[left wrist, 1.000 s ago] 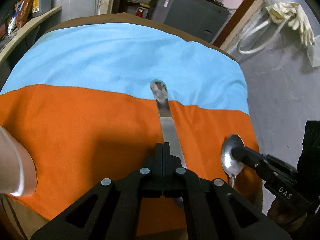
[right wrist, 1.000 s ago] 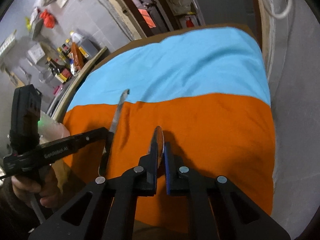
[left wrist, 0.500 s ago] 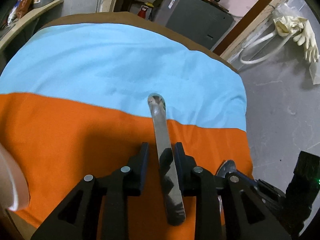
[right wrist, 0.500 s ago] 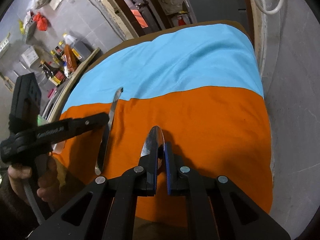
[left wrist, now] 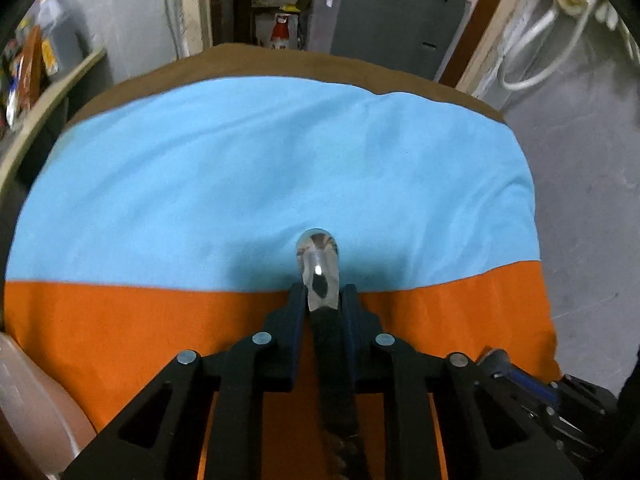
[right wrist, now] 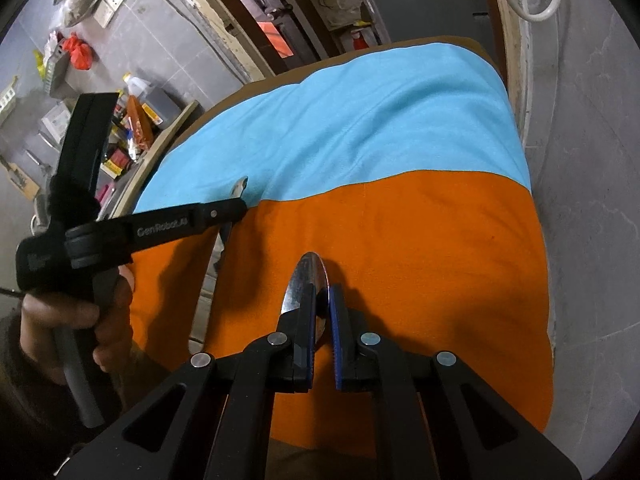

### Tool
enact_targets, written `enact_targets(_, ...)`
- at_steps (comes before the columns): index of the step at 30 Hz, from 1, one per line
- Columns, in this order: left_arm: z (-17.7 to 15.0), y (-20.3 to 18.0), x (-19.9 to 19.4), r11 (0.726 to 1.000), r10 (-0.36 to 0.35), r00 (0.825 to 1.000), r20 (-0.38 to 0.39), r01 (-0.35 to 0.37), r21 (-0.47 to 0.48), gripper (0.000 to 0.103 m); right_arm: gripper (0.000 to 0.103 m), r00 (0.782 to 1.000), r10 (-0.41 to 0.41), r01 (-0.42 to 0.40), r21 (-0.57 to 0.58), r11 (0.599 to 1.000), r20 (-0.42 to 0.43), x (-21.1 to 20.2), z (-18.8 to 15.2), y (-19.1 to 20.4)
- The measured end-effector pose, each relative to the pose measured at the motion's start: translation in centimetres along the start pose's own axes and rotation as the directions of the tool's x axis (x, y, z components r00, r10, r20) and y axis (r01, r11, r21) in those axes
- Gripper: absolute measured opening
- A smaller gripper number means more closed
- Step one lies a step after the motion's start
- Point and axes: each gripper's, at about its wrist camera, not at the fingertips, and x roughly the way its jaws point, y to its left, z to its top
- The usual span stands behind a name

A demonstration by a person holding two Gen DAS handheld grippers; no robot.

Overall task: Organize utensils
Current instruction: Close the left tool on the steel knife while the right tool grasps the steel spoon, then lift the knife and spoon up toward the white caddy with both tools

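My left gripper [left wrist: 323,294] is shut on a steel table knife [left wrist: 319,266]; its rounded tip sticks out ahead over the seam between the blue and orange cloth. In the right wrist view the left gripper [right wrist: 236,210] holds the knife [right wrist: 239,189] above the table's left side. My right gripper [right wrist: 321,304] is shut on a steel spoon [right wrist: 306,280], bowl forward, over the orange cloth [right wrist: 420,260]. The right gripper also shows at the lower right of the left wrist view [left wrist: 520,380].
The table is covered by a blue cloth [left wrist: 260,168] at the far half and orange cloth at the near half. A pale pink container [left wrist: 32,408] stands at the near left edge. A shelf with bottles [right wrist: 132,120] runs along the left. Grey floor lies to the right.
The left gripper opened, slid forward along the knife, closed on it nearer the tip and lifted it. The right gripper kept hold of the spoon and stayed over the orange cloth.
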Motion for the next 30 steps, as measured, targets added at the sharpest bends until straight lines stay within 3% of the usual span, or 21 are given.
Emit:
enact_targets(11, -6.1, 3.4, -4.2, 0.988, -0.145, 0.989, 0.01, 0.145, -0.059, 0.012, 0.007, 1.0, -0.026, 0.025, -0.09, 0.996, -0.008, 0.0, 0.0, 2.9)
enact_targets(15, -7.4, 2.7, -4.7, 0.991, -0.133, 0.989, -0.062, 0.132, -0.026, 0.013, 0.008, 0.999, -0.023, 0.02, -0.118, 0.993, -0.023, 0.3, -0.2, 3.9)
enact_targets(22, -8.1, 1.7, -4.6, 0.992, -0.095, 0.991, -0.097, 0.102, 0.071, 0.013, 0.01, 0.997, -0.042, 0.034, -0.134, 0.99, -0.058, 1.0, -0.2, 4.5)
enact_targets(27, -8.3, 1.7, -4.5, 0.991, -0.088, 0.992, -0.094, 0.096, 0.089, 0.012, 0.01, 0.994, -0.046, 0.035, -0.107, 0.994, -0.1, 1.8, -0.4, 4.2)
enact_targets(30, -8.8, 2.5, -5.0, 0.989, -0.132, 0.99, -0.049, 0.134, 0.055, 0.012, 0.006, 0.995, -0.068, 0.059, -0.104, 0.993, -0.08, 1.5, -0.7, 4.4)
